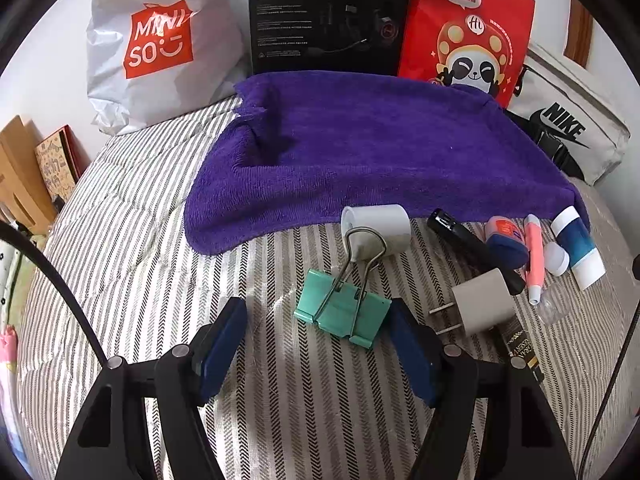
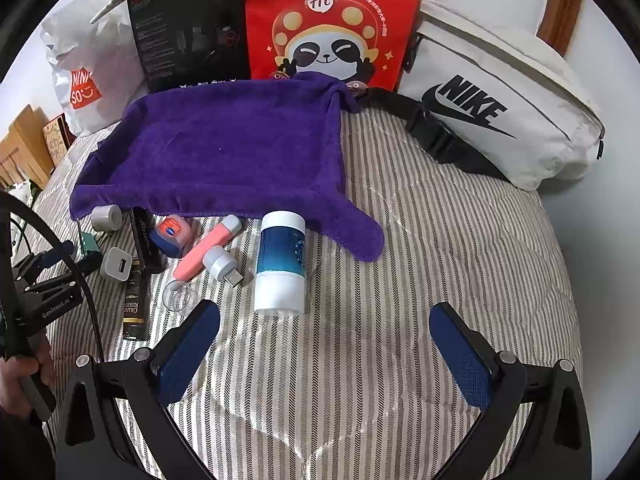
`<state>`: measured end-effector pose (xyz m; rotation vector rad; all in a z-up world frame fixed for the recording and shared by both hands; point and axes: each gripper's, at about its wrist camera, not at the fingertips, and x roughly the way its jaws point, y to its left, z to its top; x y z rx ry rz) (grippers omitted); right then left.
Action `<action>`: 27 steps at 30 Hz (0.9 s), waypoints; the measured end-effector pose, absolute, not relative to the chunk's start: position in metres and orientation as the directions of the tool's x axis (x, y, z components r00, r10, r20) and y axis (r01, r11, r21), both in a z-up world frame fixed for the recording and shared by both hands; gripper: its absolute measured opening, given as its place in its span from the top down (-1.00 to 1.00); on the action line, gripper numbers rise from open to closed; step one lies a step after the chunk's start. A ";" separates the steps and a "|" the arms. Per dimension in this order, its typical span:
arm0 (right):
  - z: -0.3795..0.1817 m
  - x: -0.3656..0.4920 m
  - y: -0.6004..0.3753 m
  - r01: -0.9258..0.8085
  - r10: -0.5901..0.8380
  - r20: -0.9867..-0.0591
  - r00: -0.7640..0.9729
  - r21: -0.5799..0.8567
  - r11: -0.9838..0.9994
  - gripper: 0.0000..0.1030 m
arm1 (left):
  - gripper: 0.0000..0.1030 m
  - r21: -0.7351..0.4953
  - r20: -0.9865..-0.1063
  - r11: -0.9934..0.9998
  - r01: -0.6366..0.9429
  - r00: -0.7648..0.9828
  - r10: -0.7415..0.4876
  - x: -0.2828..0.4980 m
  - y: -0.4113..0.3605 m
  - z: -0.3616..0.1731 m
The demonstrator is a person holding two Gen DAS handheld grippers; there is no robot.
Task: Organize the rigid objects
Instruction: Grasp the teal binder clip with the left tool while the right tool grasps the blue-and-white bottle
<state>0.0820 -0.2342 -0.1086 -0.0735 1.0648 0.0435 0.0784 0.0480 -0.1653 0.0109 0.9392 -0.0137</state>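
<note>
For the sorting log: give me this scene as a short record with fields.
surface: striped bedspread
cloth: purple towel, spread flat, bare
left gripper: jaws open, astride the green binder clip, right pad at its edge
right gripper: jaws open, empty, short of the blue-and-white bottle
loose items: white charger, pink pen, white roll
backdrop: red bag, Nike pouch

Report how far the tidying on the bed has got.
Done: nothing visibly; the purple towel lies bare. In hand: the left gripper brackets the green binder clip, one finger against its edge, not clamped. The right gripper is open and empty near the blue-and-white bottle. Left: the charger plug, pink pen and the rest.
</note>
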 end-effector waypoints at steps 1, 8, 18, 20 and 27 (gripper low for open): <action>-0.110 0.082 -0.233 -0.072 -0.001 -0.876 0.482 -0.041 0.997 -0.99 | -0.37 0.011 -0.804 1.000 0.024 0.595 -0.006 0.079 0.047 -0.165; -0.117 0.084 -0.235 -0.071 -0.012 -0.887 0.462 -0.051 0.996 -0.99 | -0.04 -0.001 -0.790 0.994 0.107 0.609 -0.066 0.078 0.046 -0.163; -0.121 0.087 -0.240 -0.062 -0.015 -0.896 0.445 -0.047 0.997 -0.99 | -0.24 -0.070 -0.775 0.978 0.197 0.607 -0.177 0.077 0.065 -0.161; -0.121 0.086 -0.239 -0.067 -0.013 -0.895 0.445 -0.047 0.997 -0.99 | -0.24 -0.084 -0.779 0.973 0.213 0.596 -0.198 0.081 0.067 -0.163; -0.125 0.088 -0.238 -0.071 -0.011 -0.901 0.433 -0.047 0.996 -0.99 | 0.05 0.015 -0.786 0.954 0.298 0.594 -0.174 0.081 0.046 -0.166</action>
